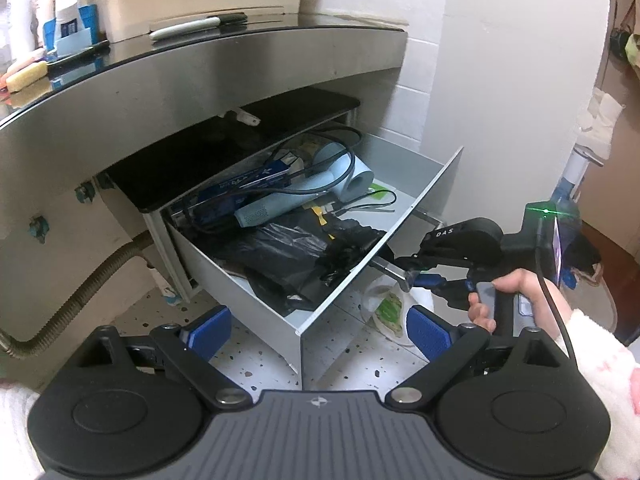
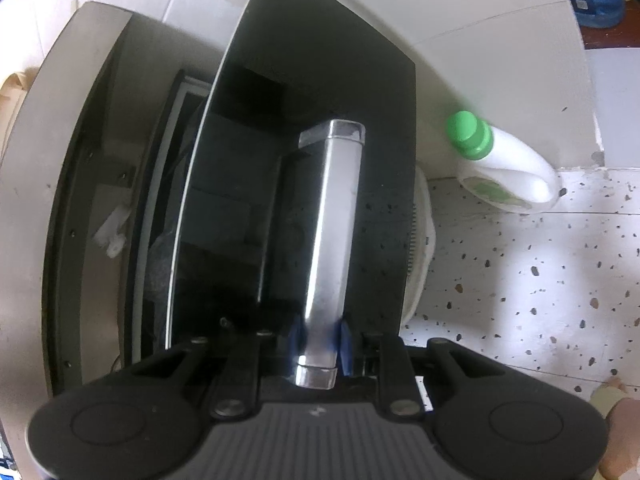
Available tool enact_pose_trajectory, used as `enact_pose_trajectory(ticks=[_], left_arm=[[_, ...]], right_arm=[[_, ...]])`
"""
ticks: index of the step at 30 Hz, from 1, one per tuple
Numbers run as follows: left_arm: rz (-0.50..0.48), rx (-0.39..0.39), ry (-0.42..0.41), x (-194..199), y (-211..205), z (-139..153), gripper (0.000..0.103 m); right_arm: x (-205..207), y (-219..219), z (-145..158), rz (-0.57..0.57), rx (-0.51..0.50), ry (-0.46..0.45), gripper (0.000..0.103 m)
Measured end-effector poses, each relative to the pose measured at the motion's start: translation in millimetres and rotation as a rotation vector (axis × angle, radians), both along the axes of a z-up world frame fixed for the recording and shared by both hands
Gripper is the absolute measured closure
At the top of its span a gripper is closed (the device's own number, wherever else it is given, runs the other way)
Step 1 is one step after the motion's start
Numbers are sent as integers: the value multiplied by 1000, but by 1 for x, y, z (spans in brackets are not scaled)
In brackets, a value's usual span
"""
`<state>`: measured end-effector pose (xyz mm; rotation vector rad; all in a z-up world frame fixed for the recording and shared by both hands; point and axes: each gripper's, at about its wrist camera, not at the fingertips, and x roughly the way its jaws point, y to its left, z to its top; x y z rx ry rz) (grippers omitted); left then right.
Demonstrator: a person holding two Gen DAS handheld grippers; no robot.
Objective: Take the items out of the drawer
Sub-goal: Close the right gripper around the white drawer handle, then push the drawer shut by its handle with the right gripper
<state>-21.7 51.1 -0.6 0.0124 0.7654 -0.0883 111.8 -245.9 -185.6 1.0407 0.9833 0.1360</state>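
left wrist view shows the grey metal drawer (image 1: 304,280) pulled out, cluttered — a pale blue hair dryer (image 1: 340,168) at 12 o'clock. right claw (image 2: 322,340) is clamped on the chrome bar handle (image 2: 332,232); left claw (image 1: 318,330) gapes apart. opening looks done; next, reach in.

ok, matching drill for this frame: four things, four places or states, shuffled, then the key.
Things:
1. left gripper
2. right gripper
3. hair dryer
4. black bag

Places or states:
A. shut on the drawer handle
B. front of the drawer
C. open, holding nothing
D. back of the drawer, cord draped over it

Pairs: 1-C, 2-A, 3-D, 4-B
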Motion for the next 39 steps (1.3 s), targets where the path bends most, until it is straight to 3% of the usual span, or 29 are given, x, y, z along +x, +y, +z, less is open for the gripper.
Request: enact_pose_trajectory(ticks=[39], left_arm=[[97,14,-12,16,43,0,7]], right_arm=[[112,99,-5,60,61,22,84]])
